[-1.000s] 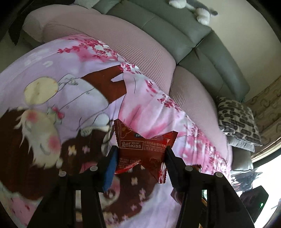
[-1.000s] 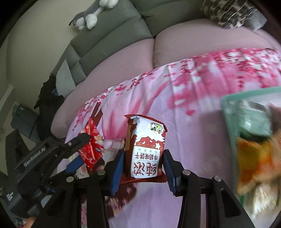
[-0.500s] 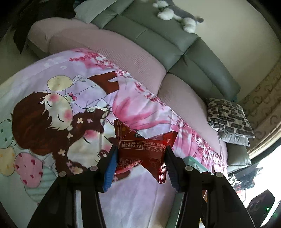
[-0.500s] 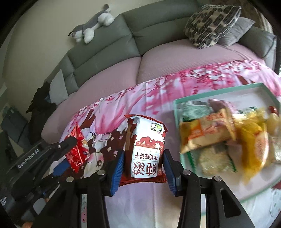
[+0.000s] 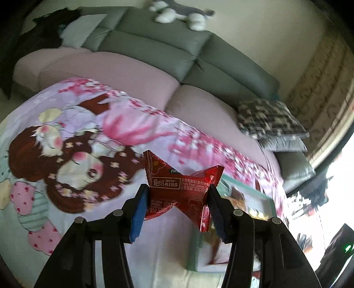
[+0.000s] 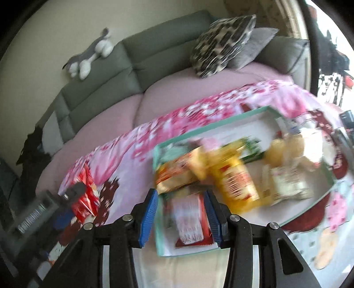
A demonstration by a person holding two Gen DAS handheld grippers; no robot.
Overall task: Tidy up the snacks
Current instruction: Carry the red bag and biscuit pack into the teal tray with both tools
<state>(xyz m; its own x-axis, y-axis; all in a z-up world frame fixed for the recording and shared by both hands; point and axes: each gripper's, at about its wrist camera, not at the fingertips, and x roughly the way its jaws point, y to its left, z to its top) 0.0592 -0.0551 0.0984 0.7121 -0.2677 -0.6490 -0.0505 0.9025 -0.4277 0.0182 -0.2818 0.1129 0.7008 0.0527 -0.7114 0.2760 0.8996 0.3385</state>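
**A:** Start at the hands. What's each one got?

**B:** The left gripper (image 5: 177,201) is clenched on a red snack packet (image 5: 180,188), pads pressing its sides so it pinches in like a bow. It hangs clear above the cartoon-print cloth (image 5: 73,155), touching nothing else.

**A:** And the right?

**B:** The right gripper (image 6: 181,212) has a red-and-white biscuit packet (image 6: 190,219) between its blue pads. The view is smeared with motion blur, but the pads look closed on it, so I'd call that one grasped too.

**A:** Where is it relative to the tray?

**B:** The packet sits over the near corner of the teal tray (image 6: 212,127). I can't tell whether it's touching the tray floor or hanging just above.

**A:** What's already in there?

**B:** A heap. An orange packet (image 6: 177,175) at about eleven o'clock from the right gripper, a yellow packet (image 6: 234,186) at about one o'clock, paler ones beyond toward two o'clock. Too blurred to count.

**A:** And the left hand?

**B:** In its own view the tray's corner (image 5: 268,202) peeks out at about three o'clock, just past the right finger. From the right camera, the red packet shows near nine o'clock, well short of the tray.

**A:** So how far along?

**B:** Well on, I'd judge. Most snacks look gathered; these two are the last I can see outside. The biscuit packet needs releasing, then the red one has to come across. Anything off-frame, I can't say.

**A:** Beyond the counter?

**B:** A grey sofa (image 5: 159,48) with a plush toy (image 5: 177,15) on its back.
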